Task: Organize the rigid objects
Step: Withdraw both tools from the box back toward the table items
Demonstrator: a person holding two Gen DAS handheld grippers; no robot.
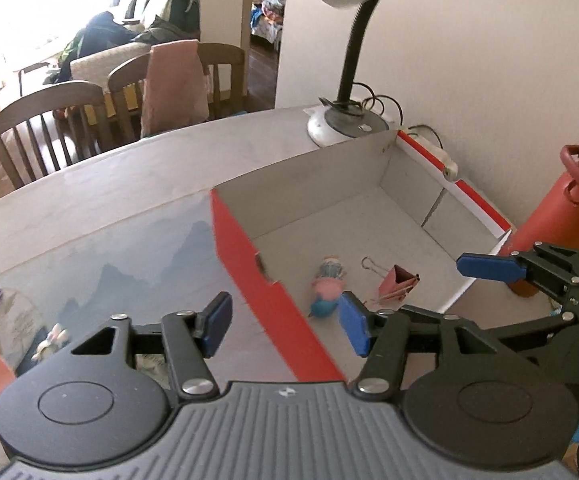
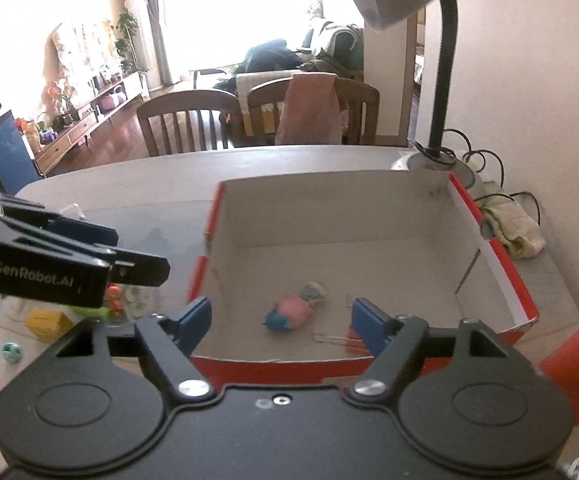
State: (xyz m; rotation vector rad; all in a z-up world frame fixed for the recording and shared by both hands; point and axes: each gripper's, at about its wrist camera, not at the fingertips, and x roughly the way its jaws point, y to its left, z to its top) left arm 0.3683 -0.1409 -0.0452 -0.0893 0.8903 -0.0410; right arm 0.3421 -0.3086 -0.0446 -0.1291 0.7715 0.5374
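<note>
The left claw [image 1: 285,326] gapes wide, holding nothing, poised over the box's [image 1: 249,264] red near wall. The right claw [image 2: 279,320] is also spread wide and bare, above the box's [image 2: 505,276] front edge. Inside, on the floor, a pink toy [image 2: 289,312] lies just beside a binder clip [image 1: 397,282]. A lamp [image 1: 349,124] stands behind the box on the counter [image 1: 149,176].
</note>
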